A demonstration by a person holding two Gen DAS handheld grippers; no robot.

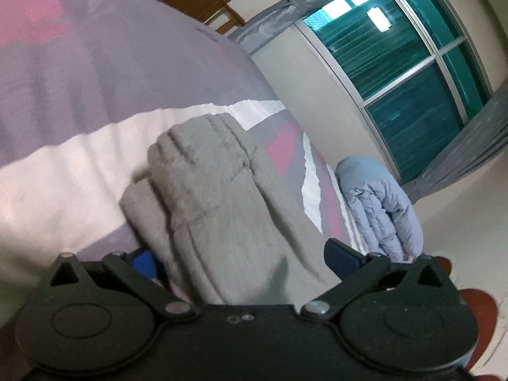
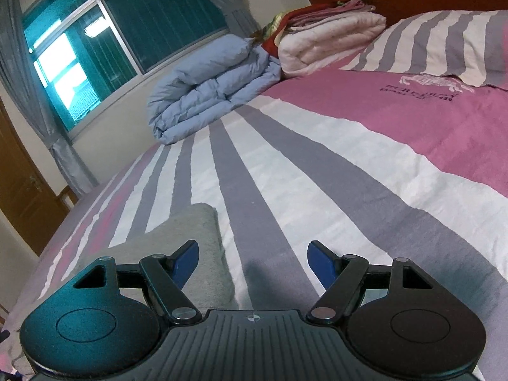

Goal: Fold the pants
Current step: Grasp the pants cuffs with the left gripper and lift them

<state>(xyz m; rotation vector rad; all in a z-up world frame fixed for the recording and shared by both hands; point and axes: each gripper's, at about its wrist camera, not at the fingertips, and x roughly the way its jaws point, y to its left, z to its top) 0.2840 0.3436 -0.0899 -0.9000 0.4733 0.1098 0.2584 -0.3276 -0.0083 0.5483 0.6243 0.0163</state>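
Observation:
The grey pants [image 1: 216, 190] lie in a folded bundle on the striped bed [image 1: 79, 158], with the ribbed waistband at the far end. My left gripper [image 1: 241, 257] straddles their near end with its jaws wide. The cloth fills the gap between the blue pads [image 1: 339, 254], and the left pad is partly hidden behind it. In the right wrist view a folded corner of the pants [image 2: 190, 231] rests flat on the bed [image 2: 317, 158] under the left finger. My right gripper [image 2: 254, 254] is open over bare sheet, with nothing between its fingers.
A rolled light-blue duvet [image 2: 209, 95] lies at the far side of the bed, and it also shows in the left wrist view [image 1: 381, 209]. Beside it is a stack of white and red bedding [image 2: 330, 41], then a striped pillow [image 2: 444, 44]. A curtained window [image 2: 127, 31] is behind, and a wooden door [image 2: 19, 174] at left.

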